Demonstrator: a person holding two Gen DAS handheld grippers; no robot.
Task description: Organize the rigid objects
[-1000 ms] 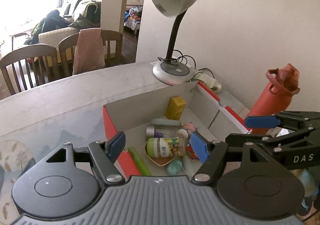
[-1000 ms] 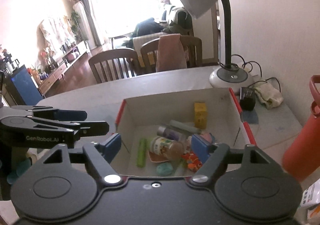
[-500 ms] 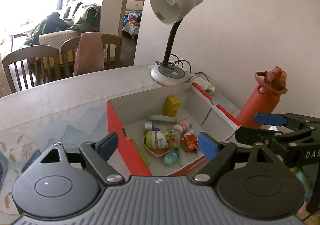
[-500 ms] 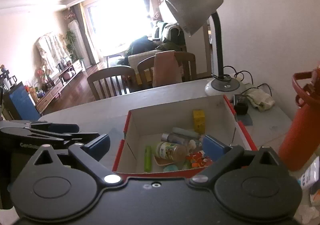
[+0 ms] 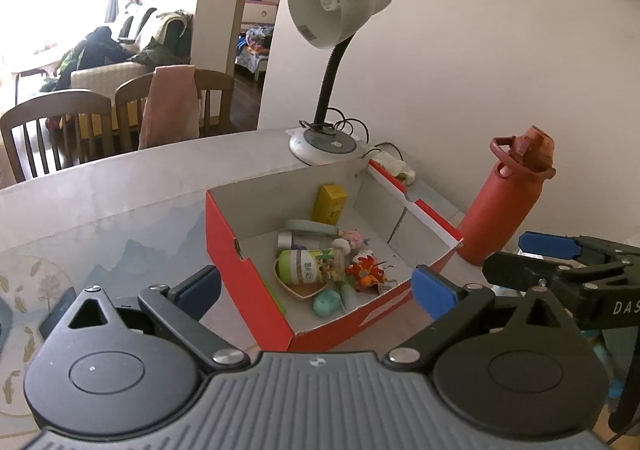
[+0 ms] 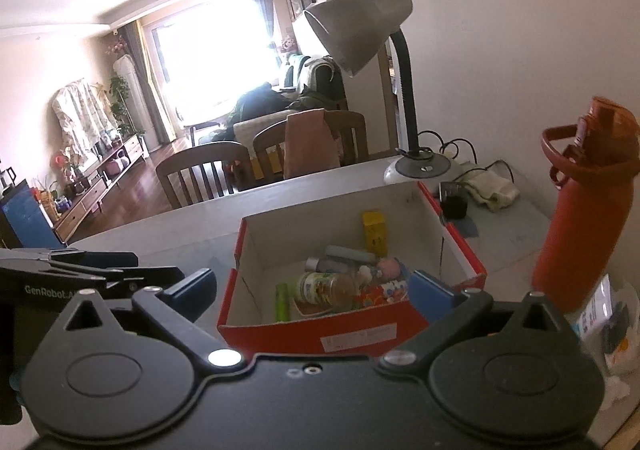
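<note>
A red cardboard box (image 5: 240, 270) with a white inside stands on the table. In it lie a small yellow carton (image 5: 330, 203), a green-capped bottle (image 5: 310, 266), an orange toy (image 5: 364, 270), a teal piece (image 5: 326, 302) and a green tube (image 6: 282, 302). My left gripper (image 5: 316, 290) hovers just short of the box's near corner. Its jaws are opening wide and hold nothing. My right gripper (image 6: 311, 292) stands open in front of the box's near wall (image 6: 280, 334), also without anything in it. Each gripper shows at the edge of the other's view.
A red water bottle (image 5: 500, 209) stands right of the box. Behind the box are a desk lamp (image 5: 324, 141) with its cable, a folded cloth (image 6: 490, 189) and a black plug (image 6: 454, 205). A plastic packet (image 6: 616, 330) lies at the near right. Wooden chairs (image 5: 60, 125) line the table's far edge.
Both grippers have drawn back from over the box, and their jaws have spread wider. The things in the box have not moved.
</note>
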